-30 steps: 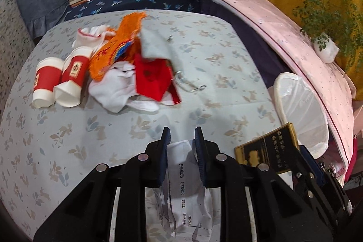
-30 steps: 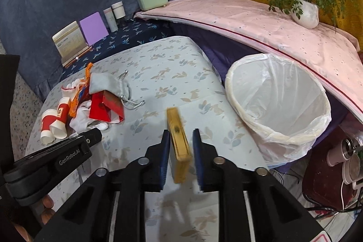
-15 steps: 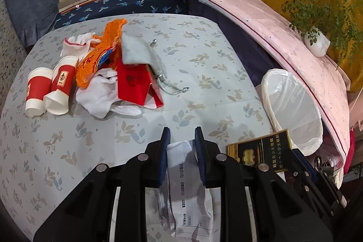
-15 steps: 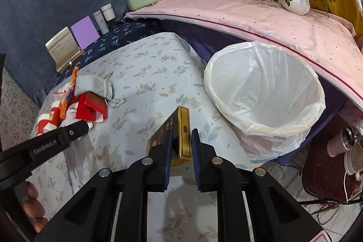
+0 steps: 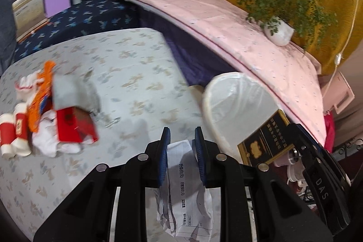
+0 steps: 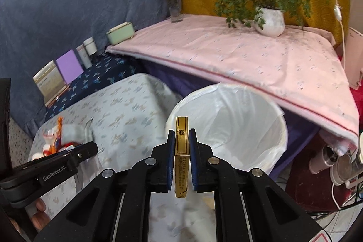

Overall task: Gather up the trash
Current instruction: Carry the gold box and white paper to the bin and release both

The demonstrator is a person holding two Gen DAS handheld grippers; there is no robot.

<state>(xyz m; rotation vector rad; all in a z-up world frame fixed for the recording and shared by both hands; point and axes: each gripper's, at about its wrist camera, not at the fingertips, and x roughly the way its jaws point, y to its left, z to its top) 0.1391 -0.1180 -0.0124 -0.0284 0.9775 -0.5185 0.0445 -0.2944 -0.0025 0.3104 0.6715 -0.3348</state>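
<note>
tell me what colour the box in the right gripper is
Black and gold box; the left wrist view shows its face best.

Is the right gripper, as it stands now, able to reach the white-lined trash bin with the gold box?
Probably yes: the right gripper holds the gold box facing the white-lined trash bin; nothing lies between.

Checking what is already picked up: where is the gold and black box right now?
The gold and black box is clamped edge-on in the right gripper, whose jaws are closing on it, just before the white-lined bin, beside the table edge.
</note>
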